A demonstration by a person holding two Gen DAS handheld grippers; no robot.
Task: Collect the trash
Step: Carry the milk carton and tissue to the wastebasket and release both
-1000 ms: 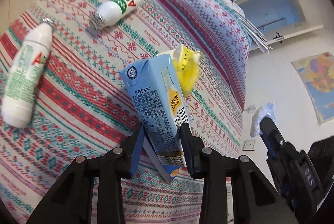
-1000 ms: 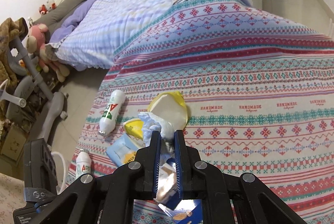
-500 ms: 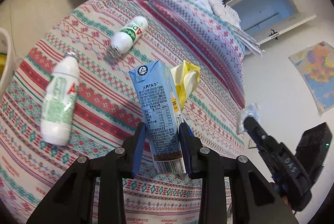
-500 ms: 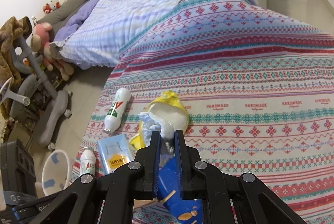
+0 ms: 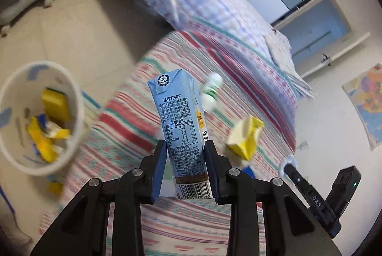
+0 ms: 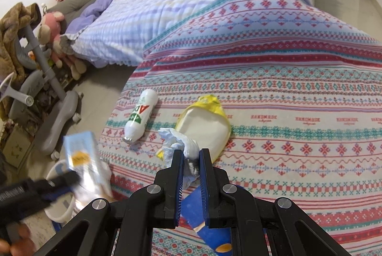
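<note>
A: Left wrist view first. Pose?
B: Left gripper (image 5: 185, 166) angled down, clenched on a blue milk carton (image 5: 180, 127). Carton upright between the pads, held above the striped blanket (image 5: 241, 70).
A: Containers?
B: White bin (image 5: 78, 110) on the floor, left of the carton. Inside: a yellow sponge-like block (image 5: 56, 104) and crumpled yellow wrappers (image 5: 44, 139). Deeper contents unclear.
A: Other trash near the carton?
B: Yellow box (image 5: 246, 136) on the blanket to its right, a white bottle (image 5: 211, 91) just behind it, partly hidden and blurred. Right gripper's tip pokes in at lower right with a white scrap (image 5: 287, 160).
A: Right wrist view.
B: Right gripper (image 6: 191, 161) tilted down over the blanket (image 6: 286, 79), jaws squeezed tight on a crumpled white tissue (image 6: 181, 142). Tissue sticks out past the fingertips.
A: Around the tissue?
B: Yellow wrapper (image 6: 207, 124) lying open right behind it, white bottle (image 6: 140, 116) with green and red print to the left. A blue packet (image 6: 210, 225) below the jaws, mostly covered by them.
A: Left gripper visible here?
B: Yes, far left, blurred, with the carton (image 6: 83, 158) over the bin (image 6: 59, 206). Bin is mostly hidden, contents unreadable. A fingertip (image 6: 4, 242) cut off at the bottom corner.
</note>
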